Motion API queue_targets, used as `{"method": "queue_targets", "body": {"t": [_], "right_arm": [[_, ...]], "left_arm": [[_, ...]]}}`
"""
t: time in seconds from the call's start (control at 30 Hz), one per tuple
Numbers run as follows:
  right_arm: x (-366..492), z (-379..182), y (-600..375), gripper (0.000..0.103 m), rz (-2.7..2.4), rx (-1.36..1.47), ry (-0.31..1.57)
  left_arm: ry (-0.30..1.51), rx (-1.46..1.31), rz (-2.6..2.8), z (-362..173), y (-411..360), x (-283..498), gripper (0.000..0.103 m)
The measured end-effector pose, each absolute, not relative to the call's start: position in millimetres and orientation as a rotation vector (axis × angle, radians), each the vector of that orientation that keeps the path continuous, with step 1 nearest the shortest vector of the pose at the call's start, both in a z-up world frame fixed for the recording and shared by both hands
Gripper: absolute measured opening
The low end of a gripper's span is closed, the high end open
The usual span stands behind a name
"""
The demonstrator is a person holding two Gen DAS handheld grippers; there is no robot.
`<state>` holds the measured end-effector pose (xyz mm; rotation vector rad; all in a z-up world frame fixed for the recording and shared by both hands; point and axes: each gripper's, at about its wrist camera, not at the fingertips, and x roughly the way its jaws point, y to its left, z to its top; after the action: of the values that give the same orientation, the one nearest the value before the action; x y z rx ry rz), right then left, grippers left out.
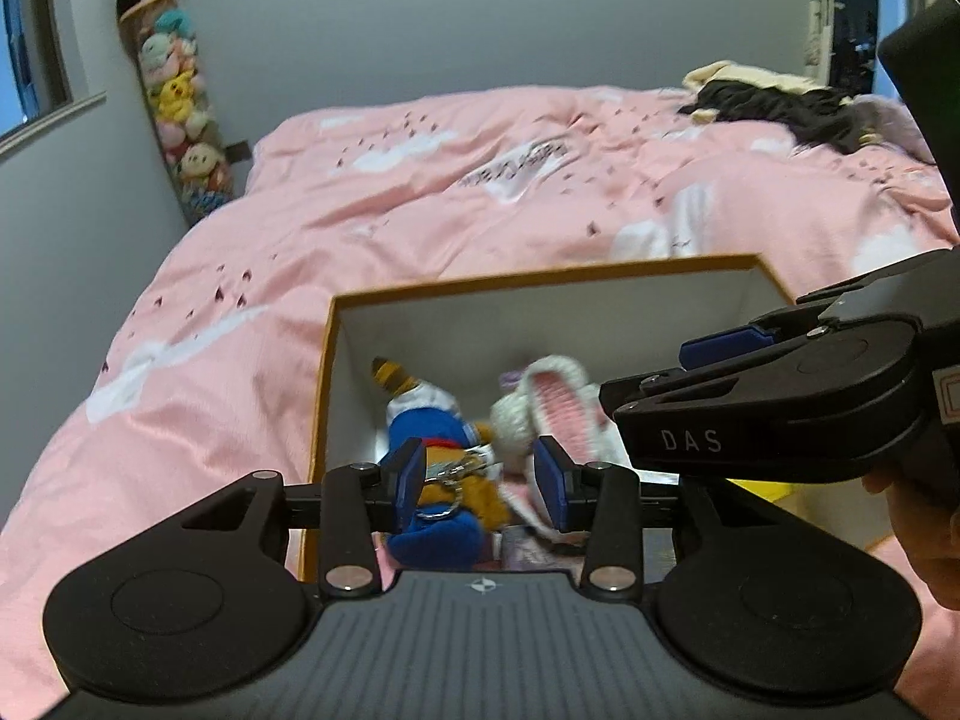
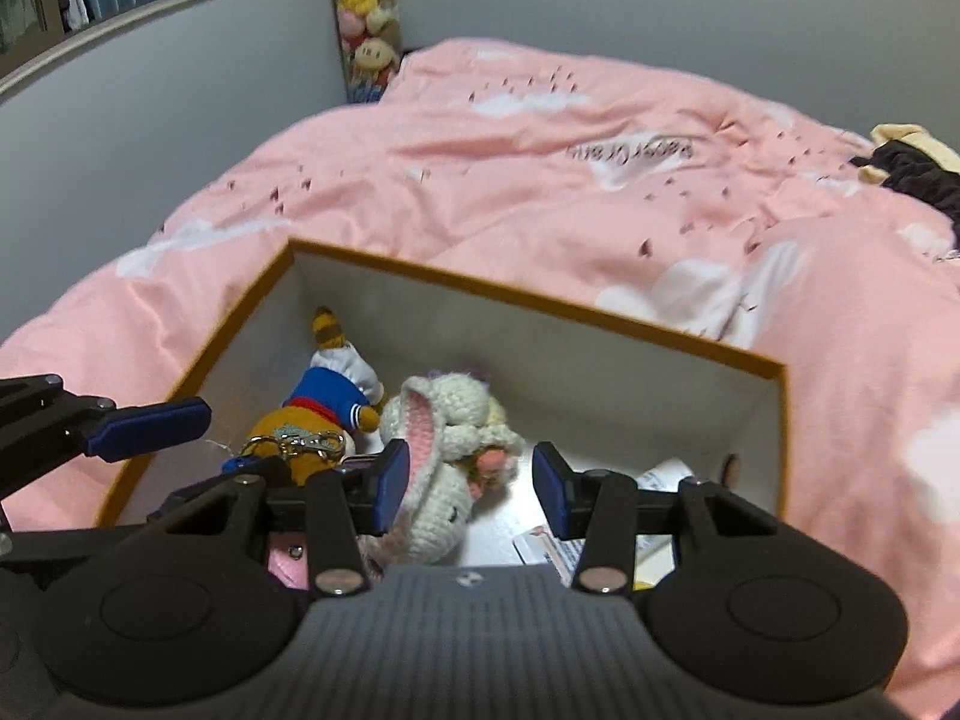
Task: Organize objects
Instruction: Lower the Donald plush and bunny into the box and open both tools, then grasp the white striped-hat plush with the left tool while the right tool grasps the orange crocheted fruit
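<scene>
Presently, your stock reads as follows.

Container: one orange-rimmed cardboard box (image 2: 540,312), white inside, set on the pink duvet (image 1: 420,192) at the near end of the bed, lid off so both tools can reach in from above.

Contents, left: one plush keychain toy (image 2: 327,405) in a blue sailor top with a striped tail, lying flat, its metal clasp (image 2: 306,443) at the near end. Contents, middle: one crocheted white rabbit (image 2: 447,438) with pink-lined ears, just right of the sailor toy and apparently touching it. Contents, right floor: printed cards or papers (image 2: 552,546), partly hidden.

Tools: your left gripper (image 1: 480,474) hangs over the sailor toy with fingers spread, nothing between them. Your right gripper (image 2: 471,477) hangs over the rabbit, likewise spread and empty; one rabbit ear lies against its left finger without being pinched.

Unsorted: dark and cream clothing (image 1: 774,102) at the far right of the bed; a column of plush toys (image 1: 180,114) in the far left corner.

Judgement: both toys look deposited; the box has room left.
</scene>
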<state>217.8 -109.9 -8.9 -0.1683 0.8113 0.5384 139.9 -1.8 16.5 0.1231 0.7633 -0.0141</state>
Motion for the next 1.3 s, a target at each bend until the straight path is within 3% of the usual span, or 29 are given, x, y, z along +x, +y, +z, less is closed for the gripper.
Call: {"method": "queue_targets", "body": {"t": [0.43,0.63,1.17,1.3], "right_arm": [[137.4,22.2,-154.3,0.05,0.53,-0.182,0.685],[98.6,18.2,-172.3,0.051,0.512,-0.203,0.651],[54.0,-52.7,-205.9,0.049,0.432,-0.105,1.017],[47.3,-66.0,-209.0,0.049,0.41,-0.116,1.066]], "left_arm": [[0.764,0.078,-0.186,42.2,-13.2,79.6,0.047],[0.787,-0.089,-0.256,48.0,7.0,50.4,0.047],[1.085,-0.358,-0.362,-22.4,31.2,17.0,0.048],[1.147,-0.352,-0.424,-33.4,14.4,13.5,0.057]]}}
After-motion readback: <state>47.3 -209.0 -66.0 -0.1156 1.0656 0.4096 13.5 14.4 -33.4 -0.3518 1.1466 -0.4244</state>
